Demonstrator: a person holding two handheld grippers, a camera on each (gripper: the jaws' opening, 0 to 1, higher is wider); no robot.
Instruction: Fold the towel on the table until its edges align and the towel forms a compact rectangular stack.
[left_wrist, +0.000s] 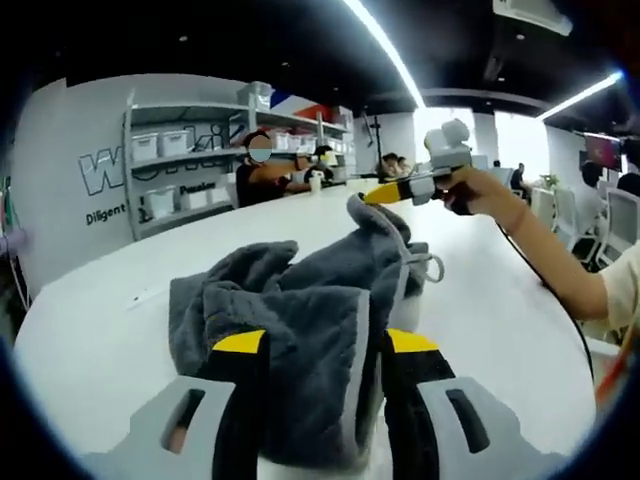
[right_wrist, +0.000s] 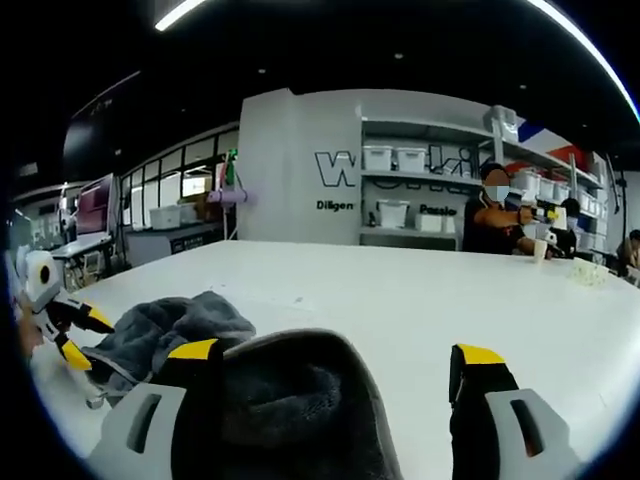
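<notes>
Left gripper (left_wrist: 323, 352) is sitting low over the white surface (left_wrist: 480, 300), jaws closing on a near edge of the grey towel (left_wrist: 300, 300); cloth is filling the gap between them, so reading that as a grip; in the right gripper view the right gripper (right_wrist: 335, 365) jaws are standing wide apart with a raised hump of towel (right_wrist: 290, 400) between them, left jaw touching cloth, right jaw clear of it, so not clamping from what's visible; towel is lying bunched mid-surface, far from a flat rectangle, fold looks early; to do this step well I'd judge: get both corners of the same edge pinched, lift just enough to clear, pull taut so the bunching is dropping out, then lay that edge over onto the opposite one and line them up; further out in the left gripper view, the person's hand (left_wrist: 480, 192) is holding the right gripper raised above the towel's far end, forearm reaching in from the right; behind, shelves (left_wrist: 180, 160) and seated people.
</notes>
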